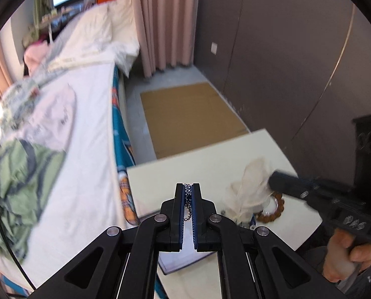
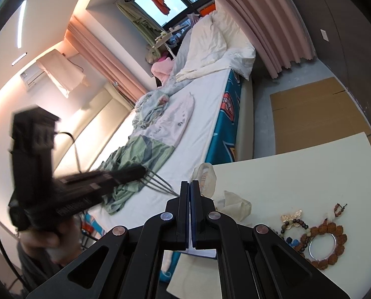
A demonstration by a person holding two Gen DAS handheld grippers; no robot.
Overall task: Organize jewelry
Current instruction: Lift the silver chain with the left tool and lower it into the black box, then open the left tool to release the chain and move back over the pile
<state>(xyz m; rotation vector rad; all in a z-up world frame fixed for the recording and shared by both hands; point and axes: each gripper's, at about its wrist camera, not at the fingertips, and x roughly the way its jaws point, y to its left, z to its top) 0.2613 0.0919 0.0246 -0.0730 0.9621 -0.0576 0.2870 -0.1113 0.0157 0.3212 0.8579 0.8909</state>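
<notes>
Left hand-held gripper is clamped on a thin bead chain, which bunches between the pads and hangs slack below the tips, over the counter near its bed-side edge. Right hand-held gripper is closed; in its own view nothing shows between the pads, though in the left view its tip sits at the sheer white pouch — contact unclear, blurred. Rest of the jewelry lies toward the counter's near right corner: brown bead bracelet ringing a silver bangle, smaller bead strings beside it. Likely step: get the chain into the pouch. To do it well, right side should hold the pouch mouth wide; feed the dangling end in first, release only once the chain is inside, avoid snagging the fabric.
</notes>
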